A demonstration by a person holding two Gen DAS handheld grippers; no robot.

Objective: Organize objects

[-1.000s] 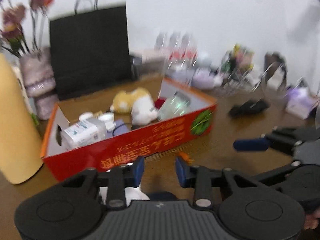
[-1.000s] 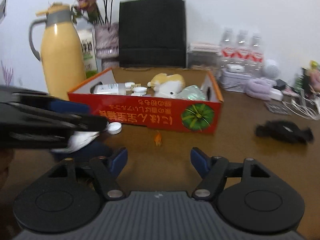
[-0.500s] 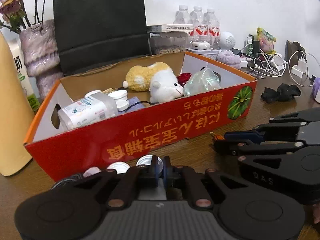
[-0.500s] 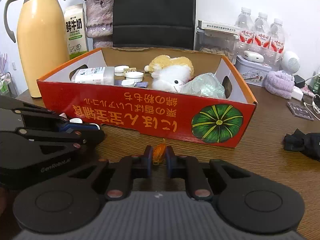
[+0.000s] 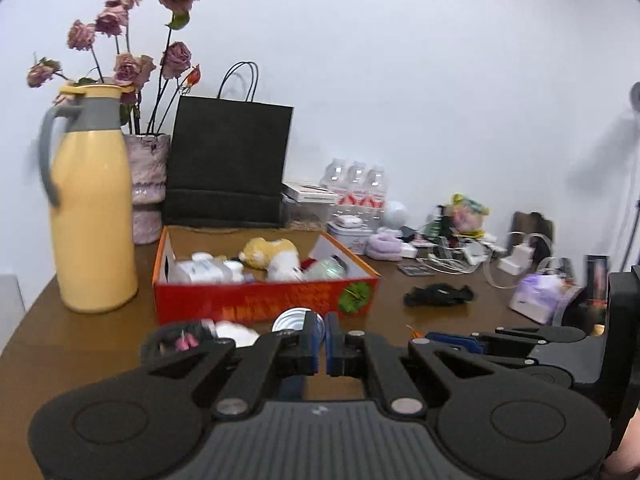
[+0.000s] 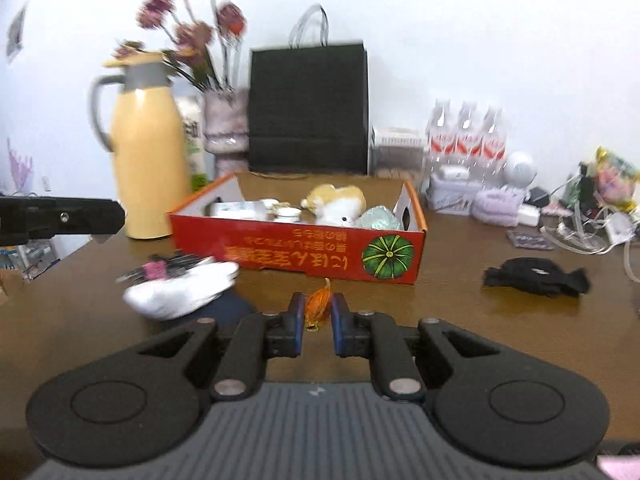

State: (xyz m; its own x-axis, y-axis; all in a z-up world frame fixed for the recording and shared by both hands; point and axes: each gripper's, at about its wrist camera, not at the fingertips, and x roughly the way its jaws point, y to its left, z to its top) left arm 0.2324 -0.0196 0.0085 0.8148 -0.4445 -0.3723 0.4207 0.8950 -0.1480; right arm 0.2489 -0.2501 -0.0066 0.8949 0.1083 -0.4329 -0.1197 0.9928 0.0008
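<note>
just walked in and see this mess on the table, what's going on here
A person is tidying small things on the wooden table with a handheld gripper in each hand. The right gripper is shut on a small orange wrapped candy, held just in front of the red cardboard box. The left gripper is shut on a round silver lid. The box already holds a plush toy, a bottle and small jars. White cloth and hair clips lie outside it.
</note>
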